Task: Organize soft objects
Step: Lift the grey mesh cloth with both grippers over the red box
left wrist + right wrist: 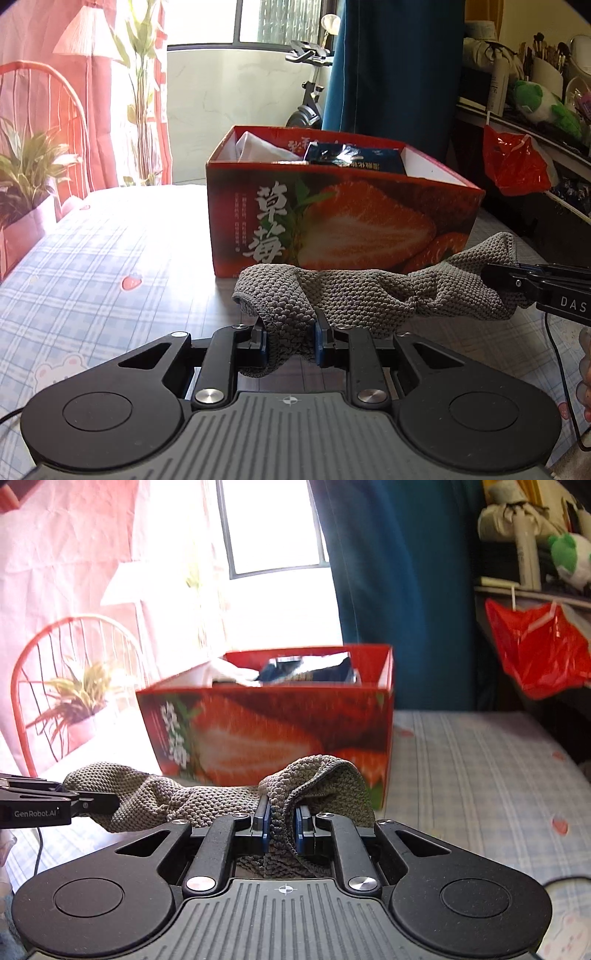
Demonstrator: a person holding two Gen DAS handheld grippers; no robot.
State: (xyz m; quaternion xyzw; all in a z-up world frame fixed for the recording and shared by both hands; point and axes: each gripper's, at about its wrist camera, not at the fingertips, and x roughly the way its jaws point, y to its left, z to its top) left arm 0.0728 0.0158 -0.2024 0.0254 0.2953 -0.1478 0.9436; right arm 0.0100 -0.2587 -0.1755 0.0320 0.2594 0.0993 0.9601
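Both grippers pointed slightly downward toward the strawberry box (343, 206): left gripper (290, 341) and right gripper (283, 825) each clamped an end of the grey cloth (354, 291), held above the checked tablecloth (110, 258).

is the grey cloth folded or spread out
Neither: the cloth is bunched and twisted into a rope, held off the table between the left gripper and the right gripper, each shut on one end.

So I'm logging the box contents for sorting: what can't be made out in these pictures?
- Box bottom: front wall hides it in both views.
- Dark packet print: too small, blurred in right view.
- White cloth: partly behind the rim.
- Towel middle: bunched folds hide its shape.
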